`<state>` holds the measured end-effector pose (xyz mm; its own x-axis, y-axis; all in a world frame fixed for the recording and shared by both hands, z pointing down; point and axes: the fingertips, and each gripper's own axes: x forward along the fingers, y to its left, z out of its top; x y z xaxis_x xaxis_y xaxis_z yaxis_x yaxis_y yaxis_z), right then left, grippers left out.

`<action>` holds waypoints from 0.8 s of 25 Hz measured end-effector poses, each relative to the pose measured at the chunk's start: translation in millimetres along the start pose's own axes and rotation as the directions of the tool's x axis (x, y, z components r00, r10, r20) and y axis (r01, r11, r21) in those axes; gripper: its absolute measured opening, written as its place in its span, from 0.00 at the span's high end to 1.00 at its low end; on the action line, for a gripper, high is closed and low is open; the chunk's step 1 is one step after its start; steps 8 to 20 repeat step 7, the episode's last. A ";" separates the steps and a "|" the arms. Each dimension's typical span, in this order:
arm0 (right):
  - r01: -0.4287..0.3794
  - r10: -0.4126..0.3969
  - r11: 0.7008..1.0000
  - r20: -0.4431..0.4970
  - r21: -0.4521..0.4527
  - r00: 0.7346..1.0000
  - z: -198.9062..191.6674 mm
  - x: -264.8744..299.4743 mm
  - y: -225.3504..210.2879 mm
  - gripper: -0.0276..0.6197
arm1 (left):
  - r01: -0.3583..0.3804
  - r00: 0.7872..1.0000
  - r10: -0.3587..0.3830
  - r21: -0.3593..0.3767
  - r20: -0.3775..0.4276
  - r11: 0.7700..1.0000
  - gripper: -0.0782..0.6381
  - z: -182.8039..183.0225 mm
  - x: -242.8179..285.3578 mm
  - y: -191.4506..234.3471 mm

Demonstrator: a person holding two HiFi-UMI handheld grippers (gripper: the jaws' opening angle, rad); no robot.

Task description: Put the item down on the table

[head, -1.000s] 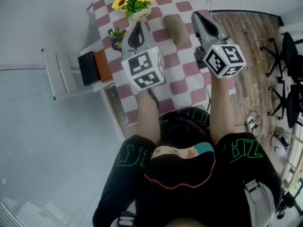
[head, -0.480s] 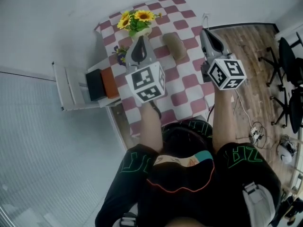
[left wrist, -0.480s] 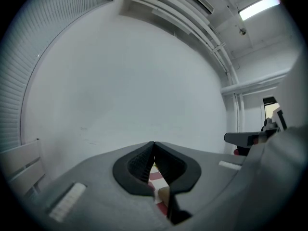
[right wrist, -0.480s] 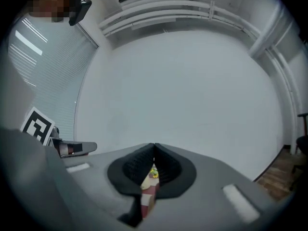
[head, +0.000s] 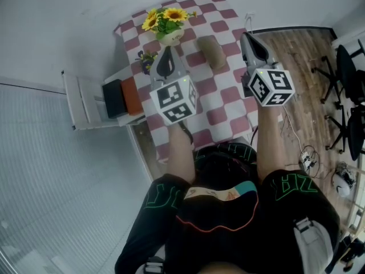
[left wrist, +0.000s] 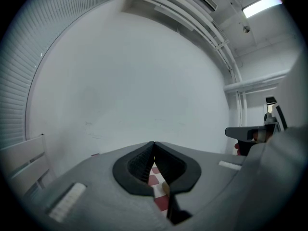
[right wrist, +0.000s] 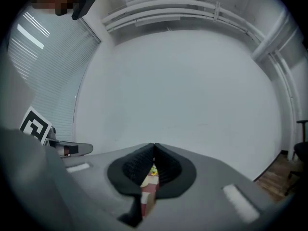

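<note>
A tan oblong item (head: 212, 51) lies on the red-and-white checked table (head: 225, 104), between my two grippers and apart from both. My left gripper (head: 166, 47) hovers level over the table's left part, near the flower vase. Its jaws are shut tip to tip with nothing between them (left wrist: 154, 142). My right gripper (head: 246, 36) is held over the table's right edge, to the right of the item. It is also shut and empty (right wrist: 154, 145).
A vase of sunflowers (head: 166, 20) and a small purple bunch (head: 145, 59) stand at the table's far left. A white rack (head: 85, 101) with a black box (head: 114, 97) and an orange box (head: 132, 95) adjoins the table. Office chairs (head: 349, 67) and cables (head: 305, 153) are on the wooden floor at right.
The head view has shifted a little. The right gripper has drifted slightly beside the table's right edge. Both grippers stay shut and empty, and the item has not moved.
</note>
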<state>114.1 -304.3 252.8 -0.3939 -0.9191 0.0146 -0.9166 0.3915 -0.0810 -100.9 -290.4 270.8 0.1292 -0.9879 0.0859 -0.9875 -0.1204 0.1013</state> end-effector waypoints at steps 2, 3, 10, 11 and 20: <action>0.000 0.000 1.000 -0.002 -0.011 1.000 -0.4 1.7 1.7 0.95 | 0.001 1.000 -0.001 -0.002 -0.003 1.000 0.88 -1.8 0.6 1.6; -0.001 0.001 1.000 -0.002 -0.018 1.000 -0.6 2.6 2.7 0.95 | 0.001 1.000 -0.001 -0.004 -0.004 1.000 0.88 -2.8 1.1 2.5; -0.004 0.004 0.999 -0.001 -0.044 1.000 -0.9 7.1 6.5 0.95 | 0.003 1.000 -0.003 -0.007 -0.008 1.000 0.88 -5.8 3.4 6.9; -0.004 0.004 0.999 -0.001 -0.044 1.000 -0.9 7.1 6.5 0.95 | 0.003 1.000 -0.003 -0.007 -0.008 1.000 0.88 -5.8 3.4 6.9; -0.004 0.004 0.999 -0.001 -0.044 1.000 -0.9 7.1 6.5 0.95 | 0.003 1.000 -0.003 -0.007 -0.008 1.000 0.88 -5.8 3.4 6.9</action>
